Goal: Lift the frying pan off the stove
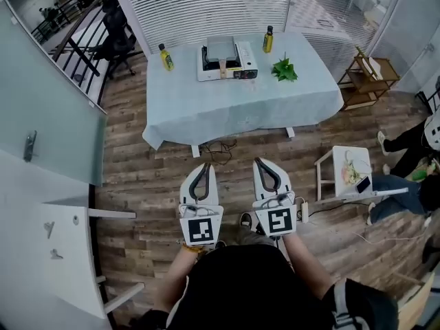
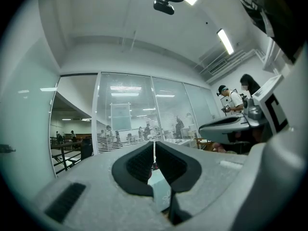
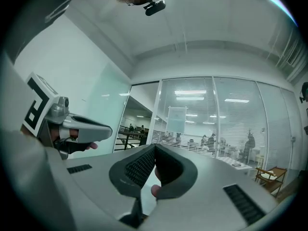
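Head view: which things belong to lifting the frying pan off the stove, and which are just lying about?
Job: frying pan, stove, left gripper, right gripper.
Lying about: left bottle, right bottle, green plant, wooden shelf.

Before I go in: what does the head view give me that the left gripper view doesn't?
Only the head view: the stove on the cloth-covered table, the grey frying pan on top of it, two bottles, a green plant and the wooden floor.
Only the left gripper view: the ceiling and its strip lights.
Both: the left hand-held gripper and the right hand-held gripper, jaws together and empty, and the blinds behind.
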{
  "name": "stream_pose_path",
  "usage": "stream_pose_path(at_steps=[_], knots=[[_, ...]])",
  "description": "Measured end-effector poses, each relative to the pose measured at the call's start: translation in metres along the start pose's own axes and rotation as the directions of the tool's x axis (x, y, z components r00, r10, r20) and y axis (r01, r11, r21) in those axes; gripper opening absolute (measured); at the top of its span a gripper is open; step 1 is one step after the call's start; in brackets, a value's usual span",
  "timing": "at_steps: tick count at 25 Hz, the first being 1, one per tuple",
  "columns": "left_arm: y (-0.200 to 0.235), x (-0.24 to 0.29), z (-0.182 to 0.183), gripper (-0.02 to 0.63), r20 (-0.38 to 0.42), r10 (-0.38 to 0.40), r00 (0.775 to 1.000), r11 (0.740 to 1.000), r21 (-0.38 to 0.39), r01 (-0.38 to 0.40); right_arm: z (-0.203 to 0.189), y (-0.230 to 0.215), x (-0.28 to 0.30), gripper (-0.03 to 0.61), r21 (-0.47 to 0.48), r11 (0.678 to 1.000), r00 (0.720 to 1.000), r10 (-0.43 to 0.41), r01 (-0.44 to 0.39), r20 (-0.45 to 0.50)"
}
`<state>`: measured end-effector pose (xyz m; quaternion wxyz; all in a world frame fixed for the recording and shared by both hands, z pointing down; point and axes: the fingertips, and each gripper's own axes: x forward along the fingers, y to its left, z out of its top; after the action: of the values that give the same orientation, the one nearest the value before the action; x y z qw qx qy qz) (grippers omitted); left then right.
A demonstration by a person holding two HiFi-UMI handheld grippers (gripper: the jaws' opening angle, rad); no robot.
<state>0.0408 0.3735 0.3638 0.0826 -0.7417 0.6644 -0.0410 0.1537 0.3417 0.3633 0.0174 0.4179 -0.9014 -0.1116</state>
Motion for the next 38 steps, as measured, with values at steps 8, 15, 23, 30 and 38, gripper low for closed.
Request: stream_pose_path(at_steps=[8, 15, 23, 30, 38], knots=[[-0.015, 0.059, -0.009, 0.025, -0.030, 0.030, 0.999, 0.999, -0.010, -0.030, -0.030, -0.062, 0.033, -0.009, 0.005, 1.000, 0.999, 0.017, -0.017, -0.038], [-0.002, 0.087, -0.026, 0.025, -0.060, 0.043, 0.997, 0.999, -0.016, -0.044, -0.043, -0.087, 0.070, -0.009, -0.035, 0.999, 0.998, 0.022, -0.024, -0.062], [0.034, 0.140, -0.041, 0.025, -0.036, 0.006, 0.999, 0.998, -0.062, -0.008, -0.047, -0.100, 0.123, -0.009, -0.072, 0.997, 0.996, -0.030, 0.024, -0.080], [0.080, 0.193, -0.042, 0.025, -0.004, -0.067, 0.998, 0.995, -0.076, 0.066, -0.043, -0.107, 0.185, -0.009, -0.085, 0.992, 0.990, -0.105, 0.097, -0.092], [0.115, 0.234, -0.054, 0.025, 0.006, -0.151, 0.988, 0.986, -0.074, 0.151, -0.044, -0.108, 0.237, -0.009, -0.112, 0.982, 0.980, -0.167, 0.155, -0.111]])
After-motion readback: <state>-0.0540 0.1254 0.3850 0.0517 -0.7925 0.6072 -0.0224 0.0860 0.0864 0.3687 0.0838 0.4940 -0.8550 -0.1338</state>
